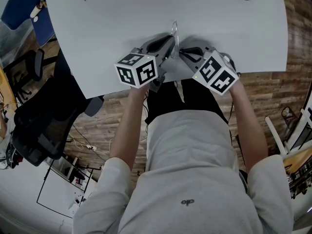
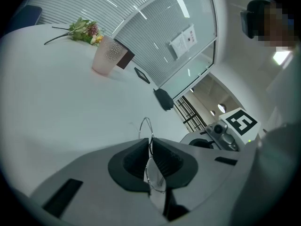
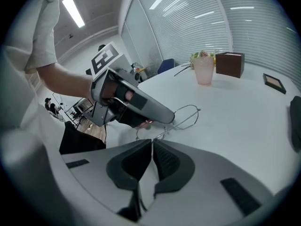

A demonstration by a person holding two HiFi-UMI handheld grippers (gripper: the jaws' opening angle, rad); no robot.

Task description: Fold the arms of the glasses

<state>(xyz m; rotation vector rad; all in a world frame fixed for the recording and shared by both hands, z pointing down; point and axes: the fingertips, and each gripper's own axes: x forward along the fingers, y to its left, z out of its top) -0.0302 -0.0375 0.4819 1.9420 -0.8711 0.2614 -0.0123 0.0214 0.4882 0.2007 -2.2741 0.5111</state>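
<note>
1. The white table (image 1: 97, 33) is the biggest thing. The glasses (image 1: 174, 29) are over it, on the person's side, between both tongs.
2. The left tongs (image 1: 170, 47) are squeezed narrow on the thin wire frame and hold it.
3. The right tongs (image 1: 181, 52) are squeezed narrow too. They seem to pinch one thin arm of the glasses.
4. To fold well, I think the left should keep steady. The right should swing the arm in gently, because the wire looks bendy.
5. The right gripper view shows both wire rims. The head view shows only one tiny loop. Only the left gripper view shows the frame deep between the left pads.
</note>
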